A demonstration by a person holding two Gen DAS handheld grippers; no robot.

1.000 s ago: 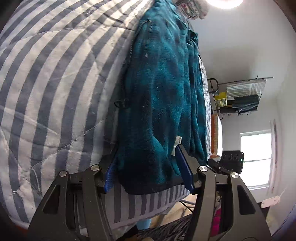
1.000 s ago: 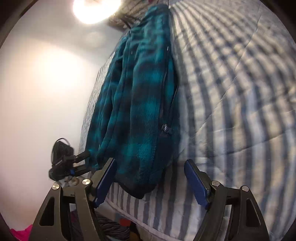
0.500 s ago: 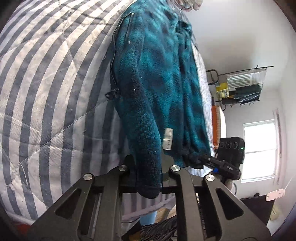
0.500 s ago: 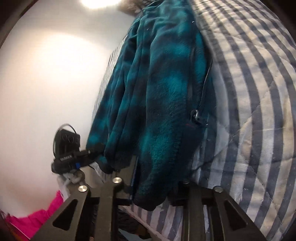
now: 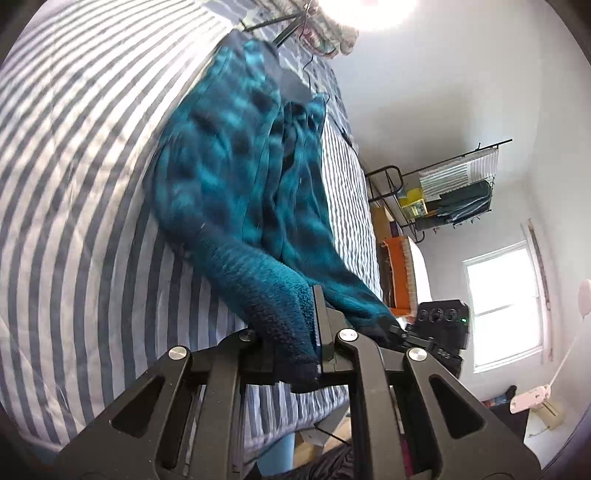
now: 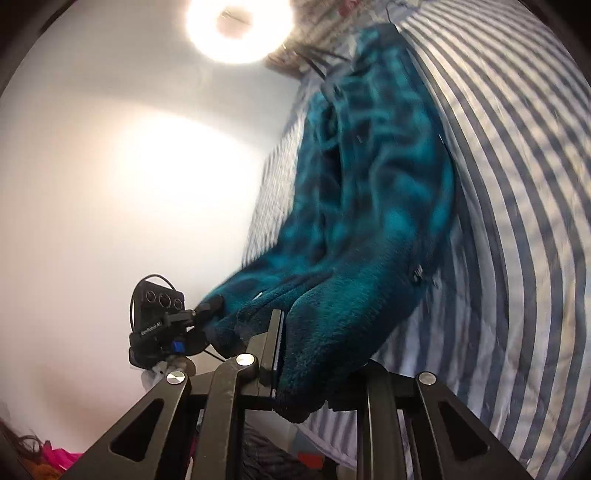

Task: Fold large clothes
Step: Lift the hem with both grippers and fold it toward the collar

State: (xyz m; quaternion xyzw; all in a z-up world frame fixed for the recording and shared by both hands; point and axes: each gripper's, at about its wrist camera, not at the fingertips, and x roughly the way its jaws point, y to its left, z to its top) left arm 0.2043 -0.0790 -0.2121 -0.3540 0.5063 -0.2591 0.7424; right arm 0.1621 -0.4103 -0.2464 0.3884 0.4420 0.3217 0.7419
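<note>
A teal plaid fleece jacket (image 5: 236,166) lies lengthwise on a grey-and-white striped bed cover (image 5: 74,184). My left gripper (image 5: 291,332) is shut on the jacket's near hem corner and holds it lifted off the bed. My right gripper (image 6: 314,350) is shut on the other hem corner of the jacket (image 6: 369,184) and holds it lifted too. In each wrist view the other gripper shows beside the hem, the right gripper in the left view (image 5: 436,325) and the left gripper in the right view (image 6: 162,325). The far collar end still rests on the bed.
The striped bed cover (image 6: 517,184) spreads wide beside the jacket. A black metal rack (image 5: 454,188) with folded items stands by the wall, an orange box (image 5: 395,273) near it, a window (image 5: 502,302) beyond. A ceiling lamp (image 6: 236,26) glares above.
Both grippers closed on the jacket's near hem corners and lifted them off the bed. The near part of the jacket now hangs raised and stretched between them.
</note>
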